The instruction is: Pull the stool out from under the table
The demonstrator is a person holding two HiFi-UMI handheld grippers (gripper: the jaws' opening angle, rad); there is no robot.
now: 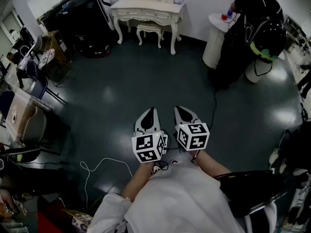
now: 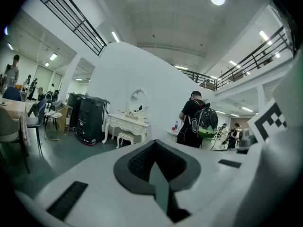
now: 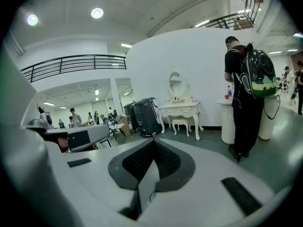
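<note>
**A:** So, where is the stool?

**B:** Across the room. The stool [image 1: 148, 29] stands between the front legs of the white dressing table [image 1: 171, 9], partly under its tabletop, and the table is against the white wall. Both gripper views show it small and far off.

**A:** And the grippers?

**B:** They are side by side, low in front of the person, over the dark floor [image 1: 146, 81]. The left gripper [image 1: 151, 111] and the right gripper [image 1: 181, 109] both point towards the table, well apart from the stool.

**A:** What are the fingers doing?

**B:** Each gripper view shows its own pair pressed together at the tips, with nothing between them. Both are closed and empty.

**A:** Anything near the table?

**B:** A big black case [image 1: 90, 18] sits just to the left of it. To the right, a person in black [image 1: 250, 6] wearing a backpack [image 1: 268, 35] stands at a round white stand [image 1: 214, 45]. A white cable [image 1: 99, 166] lies looped on the floor near the person holding the grippers.
</note>
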